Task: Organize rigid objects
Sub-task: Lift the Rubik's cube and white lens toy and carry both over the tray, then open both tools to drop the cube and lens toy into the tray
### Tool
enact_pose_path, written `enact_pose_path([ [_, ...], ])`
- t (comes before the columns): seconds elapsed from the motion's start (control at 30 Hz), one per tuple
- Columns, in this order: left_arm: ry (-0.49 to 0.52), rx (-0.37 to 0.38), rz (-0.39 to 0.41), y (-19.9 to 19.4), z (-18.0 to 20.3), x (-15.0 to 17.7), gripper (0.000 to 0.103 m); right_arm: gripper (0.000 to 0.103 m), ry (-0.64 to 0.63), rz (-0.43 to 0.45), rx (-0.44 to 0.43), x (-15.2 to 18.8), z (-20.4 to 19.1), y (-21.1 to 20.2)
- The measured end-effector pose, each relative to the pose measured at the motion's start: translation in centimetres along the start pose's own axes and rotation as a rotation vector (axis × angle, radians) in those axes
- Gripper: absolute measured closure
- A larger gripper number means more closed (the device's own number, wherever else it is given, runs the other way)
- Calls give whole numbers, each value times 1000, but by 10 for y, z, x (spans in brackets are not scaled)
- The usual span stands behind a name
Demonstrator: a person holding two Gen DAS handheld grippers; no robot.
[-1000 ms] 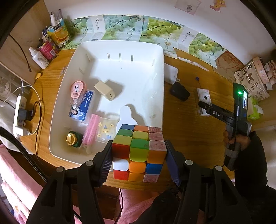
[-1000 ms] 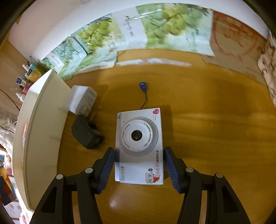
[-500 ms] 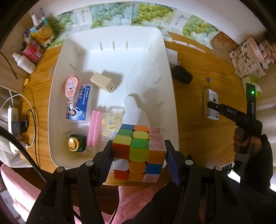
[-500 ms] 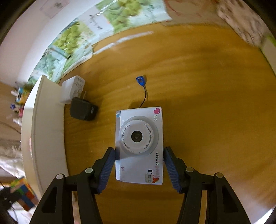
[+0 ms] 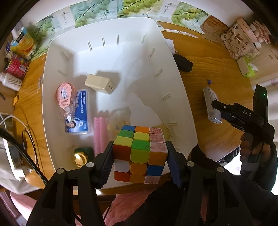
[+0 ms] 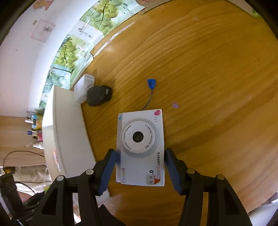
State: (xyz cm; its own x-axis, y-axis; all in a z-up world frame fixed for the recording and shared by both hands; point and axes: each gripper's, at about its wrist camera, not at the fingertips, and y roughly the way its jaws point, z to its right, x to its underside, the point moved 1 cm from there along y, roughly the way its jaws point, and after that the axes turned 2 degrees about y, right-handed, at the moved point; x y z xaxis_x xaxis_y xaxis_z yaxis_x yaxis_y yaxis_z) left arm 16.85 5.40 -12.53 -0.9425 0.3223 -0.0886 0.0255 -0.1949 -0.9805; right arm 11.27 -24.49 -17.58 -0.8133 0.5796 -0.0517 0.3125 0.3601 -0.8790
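Grape-print cartons [image 5: 132, 8] line the far wall, bottles and a red can [image 5: 15, 67] crowd the left corner, and a patterned pouch [image 5: 238, 41] lies far right on the wooden surface [image 6: 208, 69].

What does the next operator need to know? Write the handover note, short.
Left gripper: shut on the puzzle cube, held above the near end of the white bin.
Right gripper: shut on the white toy camera, lifted off the wooden table, right of the bin.
Done: beige charger, pink case, blue card box, pink brush and gold-capped bottle lie in the bin.
Left: drop cube, then camera; black adapter and white plug sit outside, against the bin wall.
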Motion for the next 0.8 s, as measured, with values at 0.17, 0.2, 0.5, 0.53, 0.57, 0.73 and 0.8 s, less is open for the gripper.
enact_pose_path([
  [0.17, 75, 28, 36, -6, -10, -5, 42, 45, 32, 53, -73, 15, -18, -2],
  [0.2, 89, 35, 49, -8, -13, -6, 42, 45, 31, 69, -92, 18, -23, -3],
  [0.5, 103, 97, 148, -11, -45, -13, 42, 45, -17, 181, -229, 35, -69, -9],
  [0.53, 94, 119, 163, -11, -51, -13, 42, 45, -27, 190, -243, 36, -75, -10],
  [0.57, 86, 132, 172, -10, -53, -14, 42, 45, -35, 195, -252, 37, -78, -9],
  [0.73, 21, 170, 164, 3, -71, -15, 42, 45, -90, 214, -278, 43, -96, -7],
  [0.8, 0, 174, 159, 5, -76, -15, 41, 45, -106, 223, -280, 46, -101, -6],
])
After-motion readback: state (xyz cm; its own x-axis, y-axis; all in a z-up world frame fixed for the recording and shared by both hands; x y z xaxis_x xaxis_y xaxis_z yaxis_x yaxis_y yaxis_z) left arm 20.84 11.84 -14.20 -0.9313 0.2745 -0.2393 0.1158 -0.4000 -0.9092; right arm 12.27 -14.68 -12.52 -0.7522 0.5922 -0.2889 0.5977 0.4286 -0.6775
